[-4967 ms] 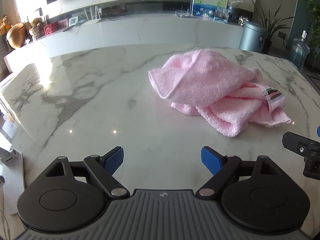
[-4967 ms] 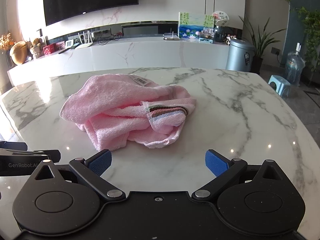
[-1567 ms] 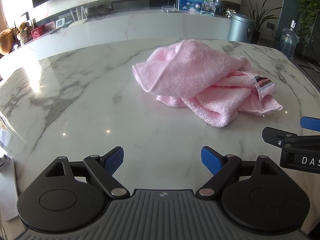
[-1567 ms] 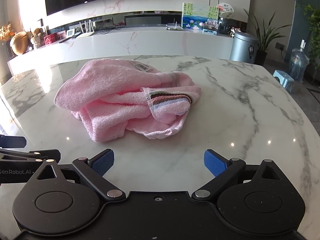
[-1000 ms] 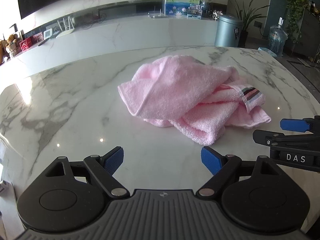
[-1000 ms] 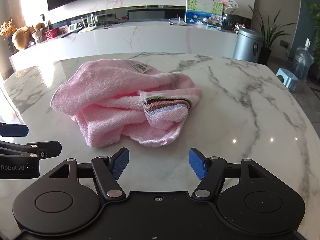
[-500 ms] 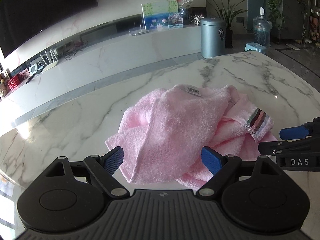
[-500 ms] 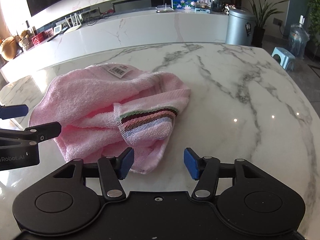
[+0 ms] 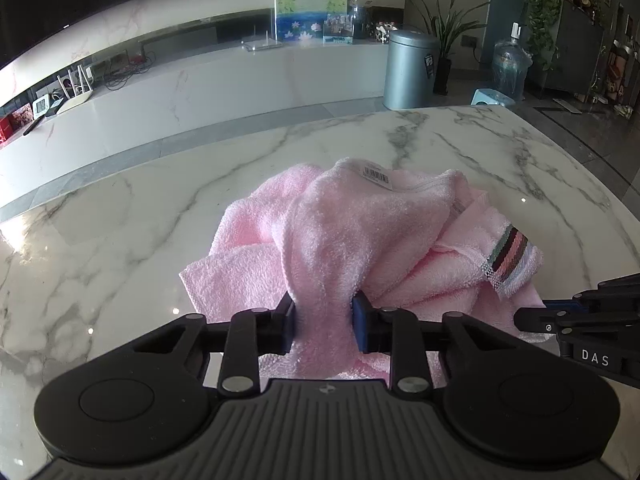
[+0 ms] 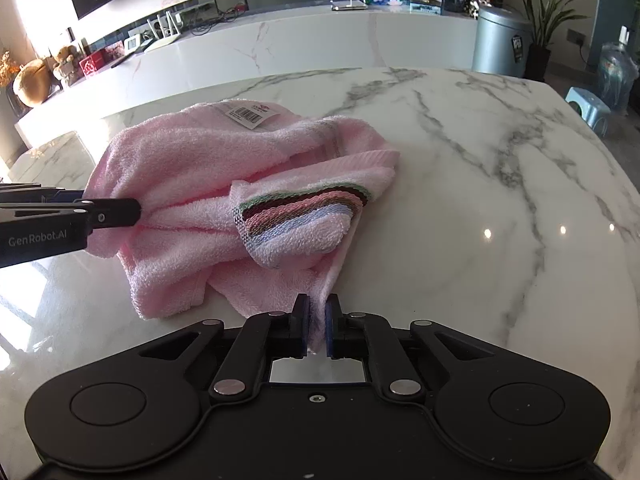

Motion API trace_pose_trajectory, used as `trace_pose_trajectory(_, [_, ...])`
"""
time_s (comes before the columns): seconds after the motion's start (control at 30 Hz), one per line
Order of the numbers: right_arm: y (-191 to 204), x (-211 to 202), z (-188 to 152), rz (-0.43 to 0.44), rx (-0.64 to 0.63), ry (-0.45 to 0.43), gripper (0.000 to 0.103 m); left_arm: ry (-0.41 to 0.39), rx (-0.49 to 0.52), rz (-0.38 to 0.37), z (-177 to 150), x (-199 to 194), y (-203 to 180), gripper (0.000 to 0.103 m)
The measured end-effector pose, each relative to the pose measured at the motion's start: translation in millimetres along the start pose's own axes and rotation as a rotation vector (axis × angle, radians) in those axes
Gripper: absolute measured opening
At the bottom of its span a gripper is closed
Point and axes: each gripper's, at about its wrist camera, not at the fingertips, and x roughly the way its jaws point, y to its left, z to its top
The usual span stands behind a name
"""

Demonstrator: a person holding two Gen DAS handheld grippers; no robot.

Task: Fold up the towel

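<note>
A crumpled pink towel (image 9: 340, 232) lies on the marble table (image 9: 120, 220), its striped end (image 9: 508, 260) on the right and a barcode label (image 9: 376, 174) at the back. My left gripper (image 9: 323, 322) is closing, and its pads pinch a thick fold at the towel's near left side. In the right wrist view the towel (image 10: 192, 168) spreads ahead, striped band (image 10: 300, 216) on top. My right gripper (image 10: 318, 322) is shut on a thin edge at the towel's near right corner. The left gripper (image 10: 116, 210) shows at the left, biting into the towel.
Bare marble table (image 10: 480, 200) stretches right of the towel to a rounded edge. Beyond it are a long white counter (image 9: 240, 80), a metal bin (image 9: 410, 68), a water bottle (image 9: 510, 68) and a small blue stool (image 10: 588, 110).
Both grippers moved forward onto the towel. The left jaws went from wide open to pinching a fold; the right jaws narrowed and closed on the near edge.
</note>
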Motion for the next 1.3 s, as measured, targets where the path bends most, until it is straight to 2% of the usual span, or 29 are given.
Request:
trace_pose_trajectory(0.17, [-2.5, -3.2, -2.4, -0.042, -0.030, 0.015, 0.003, 0.013, -0.006, 0.016, 0.1, -6.5, 9.1, 0.014])
trace_pose_trajectory(0.57, [-22.7, -18.3, -15.7, -0.130, -0.082, 0.056, 0.002, 0.056, 0.005, 0.133, -12.5, -26.6, 28.9, 0.012])
trace_pose_trajectory(0.9, [-70.6, -28.5, -18.0, -0.252, -0.058, 0.095, 0.002, 0.092, -0.004, 0.201, -26.3, -34.6, 47.2, 0.012])
trace_pose_trajectory(1.07, [-108.1, -33.8, -16.7, -0.334, 0.023, 0.114, 0.002, 0.114, -0.030, 0.233, -33.1, -35.4, 57.1, 0.013])
trace_pose_trajectory(1.3, [-132.4, -40.3, -18.6, -0.382, 0.084, 0.127, 0.004, 0.111, -0.055, 0.243, -35.8, -44.3, 60.8, 0.023])
